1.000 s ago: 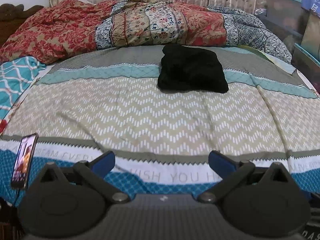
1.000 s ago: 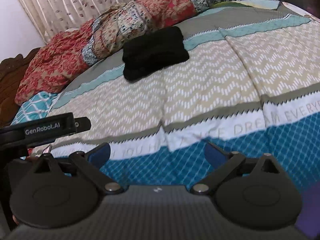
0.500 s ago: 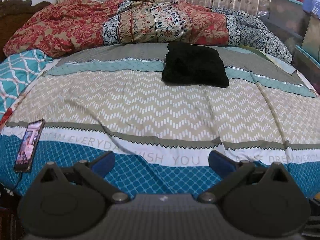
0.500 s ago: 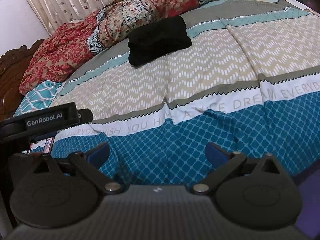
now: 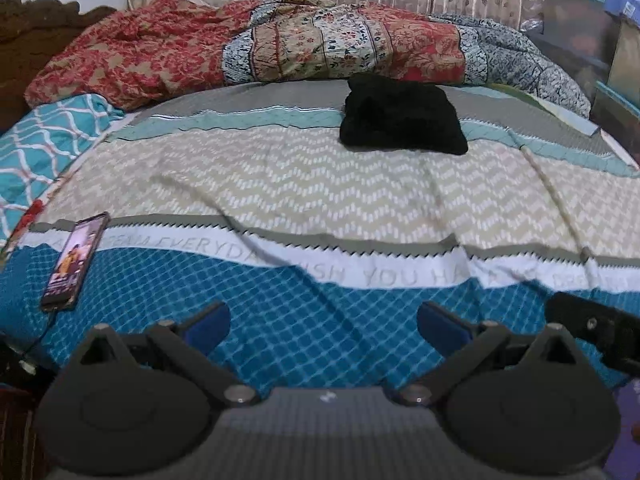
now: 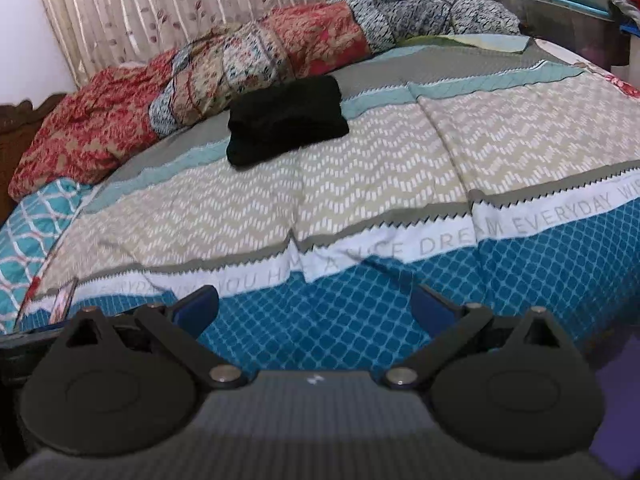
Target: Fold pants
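Both grippers, left gripper [image 5: 323, 326] and right gripper [image 6: 315, 309], stand with jaws spread wide, holding and touching nothing. The folded black pants [image 5: 402, 120] lie at 12 o'clock on the bedspread [image 5: 320, 192], well apart.

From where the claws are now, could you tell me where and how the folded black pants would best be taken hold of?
Probably by the near edge of the folded black pants, coming in low from the foot of the bed. They lie as a flat, thick stack on the bedspread, and that edge faces both open claws, left claw and right claw. One claw near each front corner should keep the folds together.
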The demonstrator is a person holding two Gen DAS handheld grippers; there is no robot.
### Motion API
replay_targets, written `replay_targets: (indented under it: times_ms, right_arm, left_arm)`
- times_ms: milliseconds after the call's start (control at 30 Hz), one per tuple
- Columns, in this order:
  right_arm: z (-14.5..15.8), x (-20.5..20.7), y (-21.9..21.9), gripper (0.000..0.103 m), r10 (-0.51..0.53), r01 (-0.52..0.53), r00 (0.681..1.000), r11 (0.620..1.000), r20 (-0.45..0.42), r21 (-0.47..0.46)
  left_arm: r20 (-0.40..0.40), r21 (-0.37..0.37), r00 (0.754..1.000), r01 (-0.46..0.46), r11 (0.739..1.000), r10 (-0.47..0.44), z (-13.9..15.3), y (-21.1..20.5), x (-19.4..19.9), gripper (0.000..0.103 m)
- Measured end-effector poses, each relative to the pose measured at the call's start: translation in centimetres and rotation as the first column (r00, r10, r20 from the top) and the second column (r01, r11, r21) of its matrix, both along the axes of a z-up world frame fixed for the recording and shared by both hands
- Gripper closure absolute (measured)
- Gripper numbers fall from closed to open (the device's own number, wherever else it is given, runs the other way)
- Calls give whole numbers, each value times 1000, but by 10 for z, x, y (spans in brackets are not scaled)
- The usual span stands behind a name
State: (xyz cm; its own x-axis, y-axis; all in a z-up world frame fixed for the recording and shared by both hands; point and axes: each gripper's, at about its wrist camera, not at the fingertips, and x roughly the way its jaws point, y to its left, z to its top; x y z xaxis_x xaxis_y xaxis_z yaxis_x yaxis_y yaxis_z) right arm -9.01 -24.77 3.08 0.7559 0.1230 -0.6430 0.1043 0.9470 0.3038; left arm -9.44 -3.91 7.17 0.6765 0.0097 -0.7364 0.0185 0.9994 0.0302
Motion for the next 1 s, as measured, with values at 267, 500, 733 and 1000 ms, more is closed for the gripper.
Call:
replay_targets:
  times_ms: [267,500,733,1000]
  right_arm:
    - [-10,7,19,0,28,-29,998,999,-53,-15]
    - [-10,9,26,0,25,-27,998,999,-62,-27]
    - [-7,7,28,0,62,-62,997,998,-43,-11]
    - [-6,-2,35,0,42,-43,999,998,-16,-46]
  left_arm:
    - [-32,8,999,-16,1000,16,-5,9,-2,0]
    - [-1,-7,996,-94,996,94,-2,25,-4,0]
    - [-7,35,991,-135,990,135,-2,28,-7,0]
    - [-42,47,992,-115,992,117,-7,27,-5,0]
